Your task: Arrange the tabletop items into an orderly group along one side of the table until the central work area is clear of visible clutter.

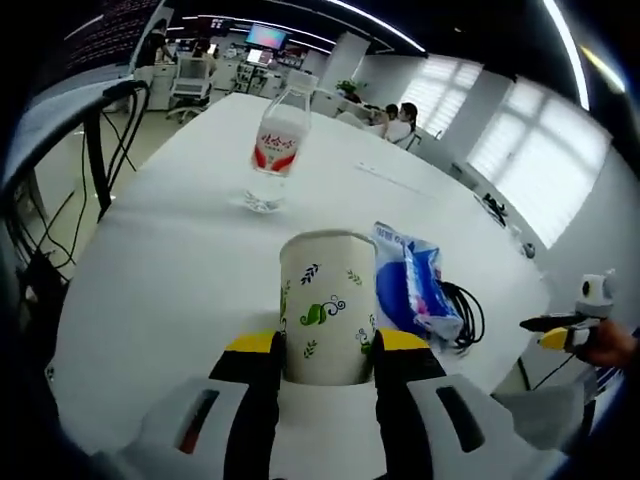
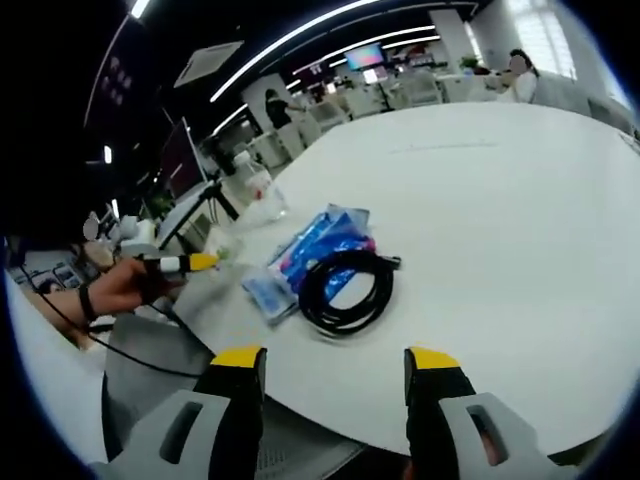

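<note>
Paper cup (image 1: pixel 327 305), white with green and blue leaf prints, stands upright on the white table (image 1: pixel 180 270) between the yellow-tipped jaws of the left tongs (image 1: pixel 328 345), which press against its two sides low down. Just beside the cup lies a blue and white plastic packet (image 1: pixel 410 280), with a coiled black cable (image 1: pixel 465 315) at its far edge, near the table's rim. Farther along the table a clear water bottle (image 1: pixel 275 150) with a red and white label stands upright, well apart from the cup.

The right tongs (image 2: pixel 335 365) hang wide open and empty over the table's near edge (pointing at the cable coil (image 2: pixel 345 290) and the packet (image 2: pixel 315 245)). In that view a hand (image 2: pixel 125 285) with a dark wristband holds the left tongs.

Around the table is an open office with desks, chairs, lit screens, ceiling light strips and seated people near bright windows.
</note>
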A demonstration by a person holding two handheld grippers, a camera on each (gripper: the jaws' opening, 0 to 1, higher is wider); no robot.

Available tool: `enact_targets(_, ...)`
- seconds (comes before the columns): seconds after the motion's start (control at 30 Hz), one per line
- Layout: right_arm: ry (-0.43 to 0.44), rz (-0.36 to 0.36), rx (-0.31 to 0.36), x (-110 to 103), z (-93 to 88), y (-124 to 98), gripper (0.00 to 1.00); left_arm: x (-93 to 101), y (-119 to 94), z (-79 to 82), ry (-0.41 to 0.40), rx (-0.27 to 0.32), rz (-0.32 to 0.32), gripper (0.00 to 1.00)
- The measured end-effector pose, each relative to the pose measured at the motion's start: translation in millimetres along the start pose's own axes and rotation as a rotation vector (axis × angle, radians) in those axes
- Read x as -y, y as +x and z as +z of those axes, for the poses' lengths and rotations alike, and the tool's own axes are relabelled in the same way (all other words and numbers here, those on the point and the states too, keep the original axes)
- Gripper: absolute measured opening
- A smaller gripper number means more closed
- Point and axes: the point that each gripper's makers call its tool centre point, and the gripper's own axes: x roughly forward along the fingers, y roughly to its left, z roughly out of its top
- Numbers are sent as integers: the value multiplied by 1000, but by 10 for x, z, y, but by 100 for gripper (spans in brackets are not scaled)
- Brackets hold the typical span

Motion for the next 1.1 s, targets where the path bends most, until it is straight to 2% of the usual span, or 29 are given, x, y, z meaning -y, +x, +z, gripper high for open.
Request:
enact_targets(0.2,-35,37,-17,-216,101,126,56,18,-72,18,-9,33,-6,36)
enact_targets(0.37,-92,70,-52,-366,141,264,56,12,-95,4,28,27,-25,36)
enact_targets(0.57,-145,112,-83,-572,210,428,56,102,-161,-67,120,0,-62,36)
enact_targets(0.73,-195,157,-117,-835,207,587,56,174,-183,-153,181,-22,-99,36)
enact_targets(0.83,-210,174,-126,-887,250,657,56,226,-190,-203,210,-30,-110,36)
enact_targets(1.0,-242,206,-142,-1103,255,778,56,271,-200,-217,257,-34,-133,36)
enact_targets(1.1,-266,222,-155,-1157,315,830,56,292,-201,-196,331,-39,-137,36)
